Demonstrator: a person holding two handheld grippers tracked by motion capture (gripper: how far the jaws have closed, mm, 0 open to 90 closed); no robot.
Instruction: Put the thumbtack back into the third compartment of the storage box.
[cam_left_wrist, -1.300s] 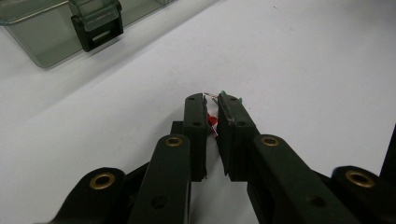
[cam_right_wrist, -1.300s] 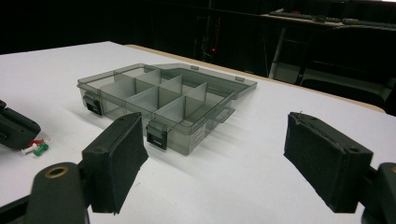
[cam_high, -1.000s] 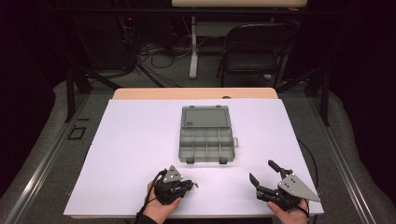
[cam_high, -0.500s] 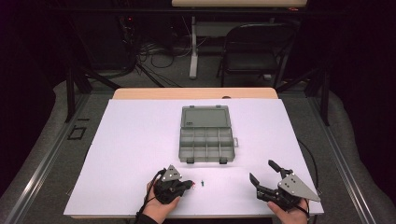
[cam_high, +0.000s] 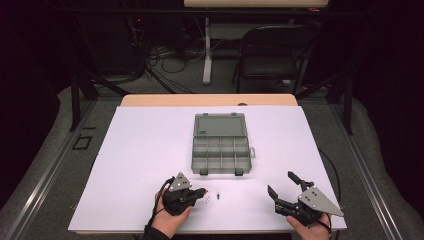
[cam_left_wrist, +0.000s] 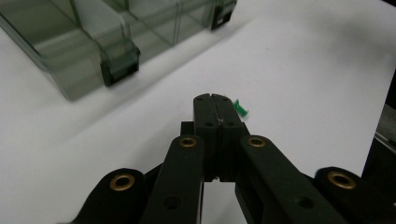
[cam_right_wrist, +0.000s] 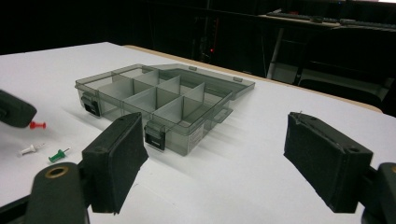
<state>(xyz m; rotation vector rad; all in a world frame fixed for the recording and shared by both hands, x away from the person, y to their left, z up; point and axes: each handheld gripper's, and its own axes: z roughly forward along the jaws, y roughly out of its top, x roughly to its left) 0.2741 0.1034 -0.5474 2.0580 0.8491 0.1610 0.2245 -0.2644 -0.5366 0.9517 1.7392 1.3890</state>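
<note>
Since a second ago the left gripper (cam_high: 201, 192) has shifted slightly and its jaws have pressed together, empty. A green pushpin (cam_left_wrist: 241, 108) lies on the white table (cam_high: 140, 150) just beside the jaw tips; white (cam_right_wrist: 28, 150) and red (cam_right_wrist: 37, 125) pushpins lie close by. Near the front edge, the right gripper (cam_high: 282, 186) rests with jaws spread wide, well apart from the pins. Beyond them sits the open compartment box (cam_high: 221, 149)
</note>
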